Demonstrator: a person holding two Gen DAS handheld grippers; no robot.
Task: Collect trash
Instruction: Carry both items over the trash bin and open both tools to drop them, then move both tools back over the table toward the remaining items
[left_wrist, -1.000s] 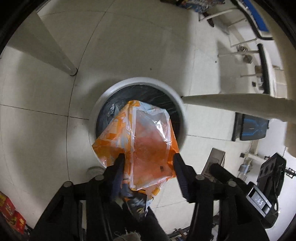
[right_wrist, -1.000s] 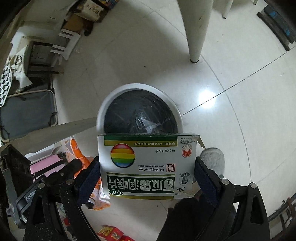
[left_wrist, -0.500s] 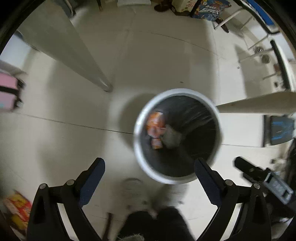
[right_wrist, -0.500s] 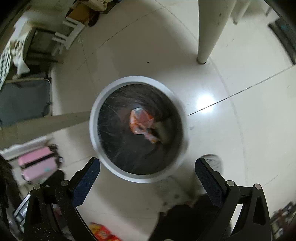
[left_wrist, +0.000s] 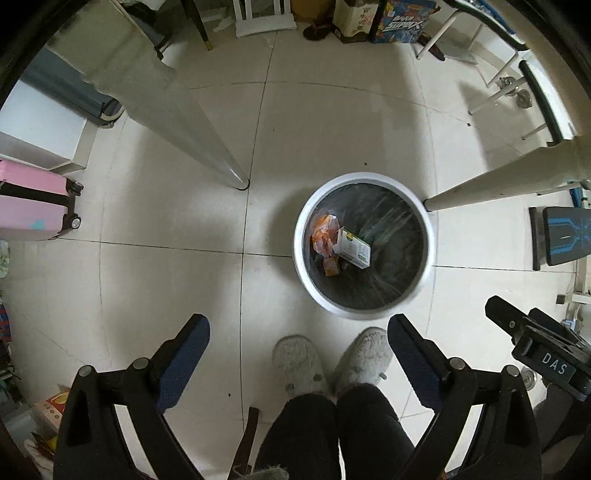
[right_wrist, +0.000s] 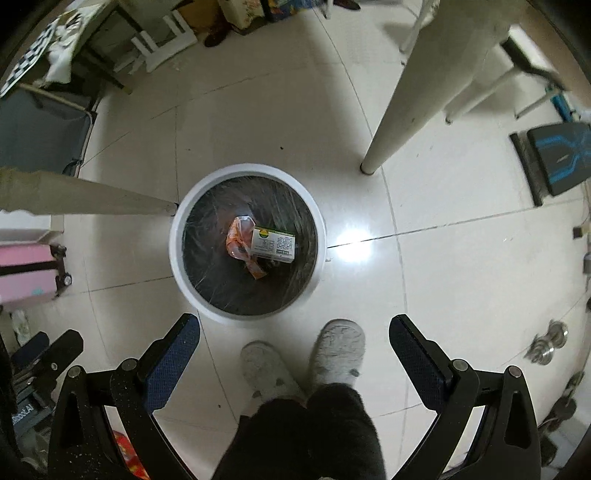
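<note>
A white round trash bin with a black liner stands on the tiled floor; it also shows in the right wrist view. Inside it lie an orange wrapper and a white and green medicine box. My left gripper is open and empty, high above the floor, near and left of the bin. My right gripper is open and empty, high above the near side of the bin.
White table legs stand around the bin. The person's grey slippers are just in front of it. A pink suitcase is at the left, a black and blue object at the right. Chairs and boxes line the far side.
Both grippers opened and dropped the orange wrapper and the medicine box into the bin, then rose well above it.
</note>
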